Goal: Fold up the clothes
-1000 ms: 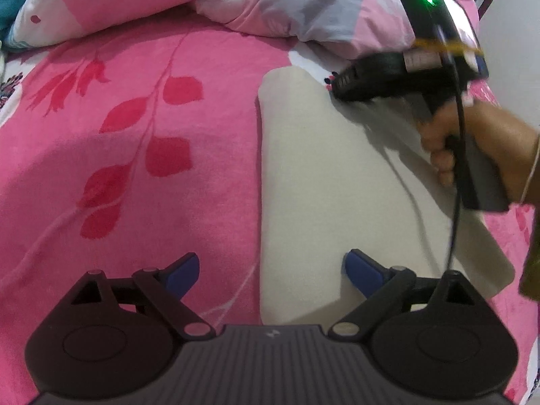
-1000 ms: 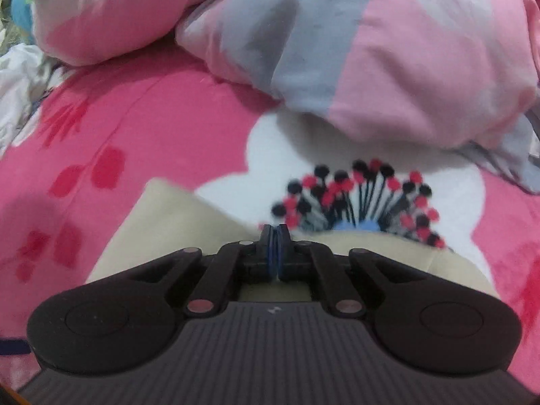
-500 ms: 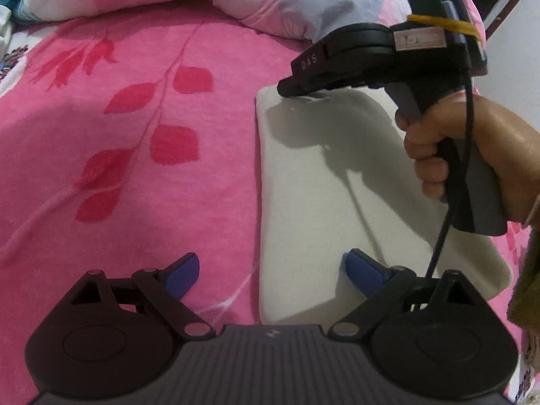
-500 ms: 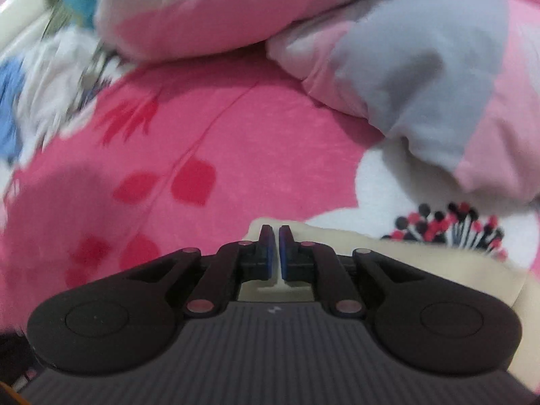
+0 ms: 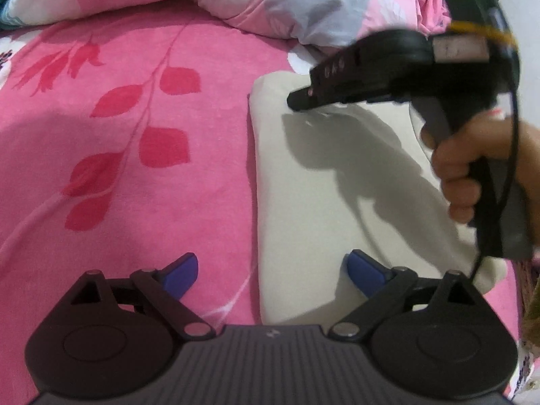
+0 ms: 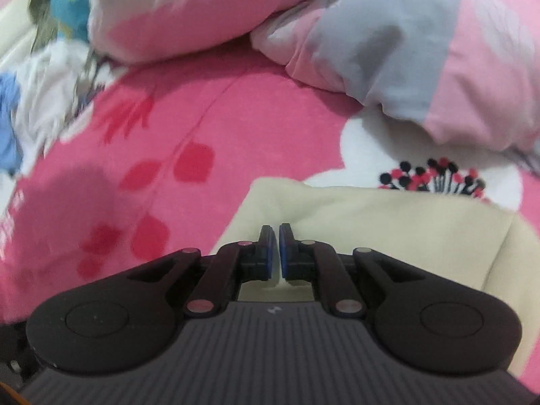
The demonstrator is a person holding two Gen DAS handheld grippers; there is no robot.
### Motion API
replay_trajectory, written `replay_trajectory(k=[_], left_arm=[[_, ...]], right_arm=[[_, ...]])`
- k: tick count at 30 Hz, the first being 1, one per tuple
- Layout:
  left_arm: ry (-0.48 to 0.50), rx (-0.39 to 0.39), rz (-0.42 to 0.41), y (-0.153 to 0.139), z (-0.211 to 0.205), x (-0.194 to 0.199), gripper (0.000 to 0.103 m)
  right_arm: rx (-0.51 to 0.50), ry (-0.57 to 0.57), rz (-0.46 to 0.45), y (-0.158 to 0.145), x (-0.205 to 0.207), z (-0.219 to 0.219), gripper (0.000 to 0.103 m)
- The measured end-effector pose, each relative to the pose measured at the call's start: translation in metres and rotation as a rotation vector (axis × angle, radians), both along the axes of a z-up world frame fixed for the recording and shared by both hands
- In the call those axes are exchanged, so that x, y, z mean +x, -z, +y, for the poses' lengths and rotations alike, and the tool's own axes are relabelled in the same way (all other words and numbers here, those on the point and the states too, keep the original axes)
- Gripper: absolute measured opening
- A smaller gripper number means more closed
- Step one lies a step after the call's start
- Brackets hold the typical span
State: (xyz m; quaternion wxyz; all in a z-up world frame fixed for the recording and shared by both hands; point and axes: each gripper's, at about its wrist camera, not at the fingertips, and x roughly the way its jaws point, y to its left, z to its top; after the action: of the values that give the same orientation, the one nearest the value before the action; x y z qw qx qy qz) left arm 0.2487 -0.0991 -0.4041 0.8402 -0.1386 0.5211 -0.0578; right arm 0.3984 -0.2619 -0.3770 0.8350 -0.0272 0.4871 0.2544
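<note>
On the bed, seen from the left wrist, a cream garment [image 5: 337, 195] lies flat on the pink flowered blanket [image 5: 135, 135], already folded into a long, narrow strip with a clean straight edge on its left side. The left tool [image 5: 271, 268] hangs low over the near end of that strip with its blue-padded fingers spread wide and nothing between them; one finger sits over bare blanket, the other over the cloth. Across the far end, the right tool [image 5: 297, 104] reaches in from the right, gripped by the person's hand [image 5: 462, 175], its tip down close to the cloth near the far left corner. A rumpled pink and grey duvet [image 5: 320, 3] is heaped beyond the garment.

From the right wrist, the same garment [image 6: 388, 222] fills the lower middle, its far edge running just in front of a white flower print on the blanket [image 6: 202, 118]. The right tool [image 6: 274, 246] has its fingers nearly together, a thin gap left between the pads, and no cloth visibly caught in them. The duvet [image 6: 405, 44] rises behind.

Judging by the tidy strip, the lengthwise folds look done. What probably remains is folding it across, end to end, into a compact bundle; neither tool has a hold on an end yet.
</note>
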Motion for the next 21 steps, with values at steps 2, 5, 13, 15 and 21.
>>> replay_trajectory(k=[2,5,13,15,21], left_arm=[[0.017,0.002,-0.006,-0.001,-0.002,-0.001,0.097],[0.035,0.009,-0.003,-0.002,-0.003,0.003,0.097],[0.04,0.026,-0.006,-0.002,-0.009,0.004,0.1],[0.045,0.044,-0.012,-0.004,-0.012,0.007,0.1],[0.065,0.065,0.017,-0.008,-0.017,0.015,0.1]], right_arm=[[0.006,0.027,0.004,-0.009,-0.001,-0.001,0.003],[-0.018,0.073,-0.021,-0.041,-0.029,-0.021,0.004],[-0.142,0.188,0.116,-0.018,-0.106,-0.089,0.006],[-0.101,0.224,0.111,0.003,-0.116,-0.102,0.005],[0.004,0.268,0.115,-0.002,-0.142,-0.125,0.008]])
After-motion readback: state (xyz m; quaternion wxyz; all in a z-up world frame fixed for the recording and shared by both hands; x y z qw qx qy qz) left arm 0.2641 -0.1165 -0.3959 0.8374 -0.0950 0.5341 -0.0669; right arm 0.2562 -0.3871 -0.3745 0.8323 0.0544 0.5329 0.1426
